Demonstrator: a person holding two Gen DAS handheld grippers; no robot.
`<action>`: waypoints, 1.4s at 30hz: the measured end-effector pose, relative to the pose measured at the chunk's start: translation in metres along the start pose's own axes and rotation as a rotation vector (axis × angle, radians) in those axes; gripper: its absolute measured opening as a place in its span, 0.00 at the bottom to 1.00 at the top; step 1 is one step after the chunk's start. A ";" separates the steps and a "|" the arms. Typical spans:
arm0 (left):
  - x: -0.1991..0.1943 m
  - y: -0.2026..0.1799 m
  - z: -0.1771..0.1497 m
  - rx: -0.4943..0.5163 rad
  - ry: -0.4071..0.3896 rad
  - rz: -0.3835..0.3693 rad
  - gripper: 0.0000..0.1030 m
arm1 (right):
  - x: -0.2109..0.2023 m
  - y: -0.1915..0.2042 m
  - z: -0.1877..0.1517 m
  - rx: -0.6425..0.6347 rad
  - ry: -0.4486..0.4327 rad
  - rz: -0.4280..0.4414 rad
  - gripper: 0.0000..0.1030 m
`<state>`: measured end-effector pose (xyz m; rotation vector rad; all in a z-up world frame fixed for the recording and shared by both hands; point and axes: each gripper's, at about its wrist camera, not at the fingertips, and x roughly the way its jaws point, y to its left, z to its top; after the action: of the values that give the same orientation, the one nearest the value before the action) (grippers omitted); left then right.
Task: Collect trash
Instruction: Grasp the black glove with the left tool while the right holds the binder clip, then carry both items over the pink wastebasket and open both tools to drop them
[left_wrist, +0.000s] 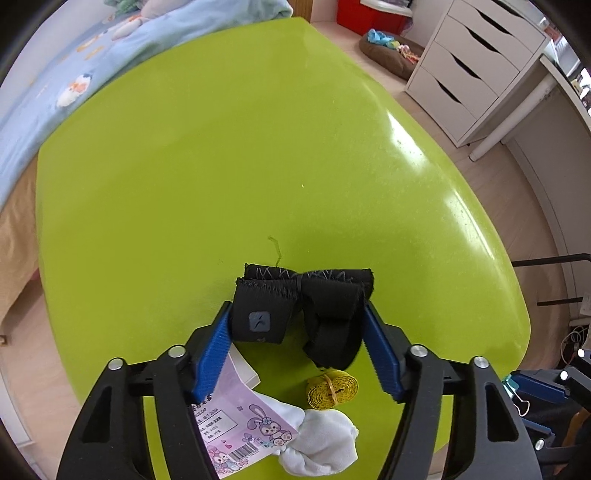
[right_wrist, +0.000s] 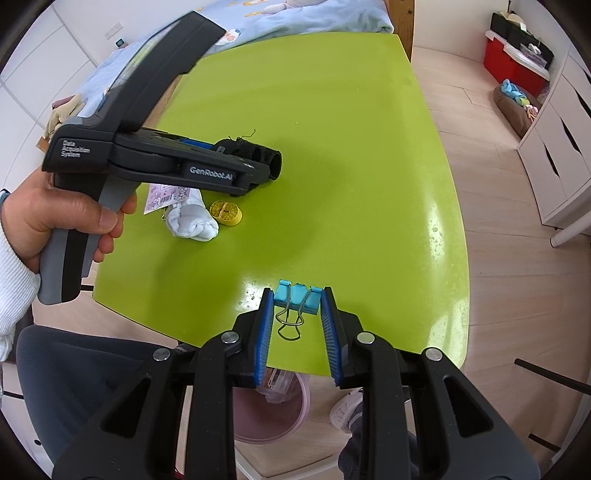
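My left gripper (left_wrist: 297, 314) is shut on a black fabric strap bundle (left_wrist: 299, 310) and holds it above the green table (left_wrist: 221, 166). The bundle also shows in the right wrist view (right_wrist: 258, 155). Under it lie a pink bunny card (left_wrist: 236, 417), a white sock (left_wrist: 325, 439) and a yellow tape roll (left_wrist: 332, 387). My right gripper (right_wrist: 297, 295) is shut on blue binder clips (right_wrist: 295, 297) near the table's front edge. A pink bin (right_wrist: 269, 410) stands on the floor below that edge.
A bed with a blue blanket (left_wrist: 55, 74) borders the table's far side. White drawers (left_wrist: 476, 74) and a brown pet bed (left_wrist: 391, 51) stand to the right. A grey chair (right_wrist: 81, 369) sits at the near left.
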<state>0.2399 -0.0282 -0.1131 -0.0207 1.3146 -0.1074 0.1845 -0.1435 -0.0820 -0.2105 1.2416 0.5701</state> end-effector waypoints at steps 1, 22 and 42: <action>-0.003 0.001 0.000 -0.003 -0.009 0.000 0.60 | 0.000 0.000 0.000 0.000 -0.001 0.001 0.25; -0.062 -0.010 -0.023 -0.008 -0.167 -0.002 0.22 | -0.015 0.002 -0.008 -0.030 -0.041 0.007 0.25; -0.151 -0.031 -0.153 -0.057 -0.315 0.002 0.21 | -0.065 0.042 -0.049 -0.163 -0.121 0.016 0.25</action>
<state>0.0523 -0.0382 -0.0043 -0.0814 1.0025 -0.0617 0.1090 -0.1495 -0.0311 -0.2988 1.0814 0.6888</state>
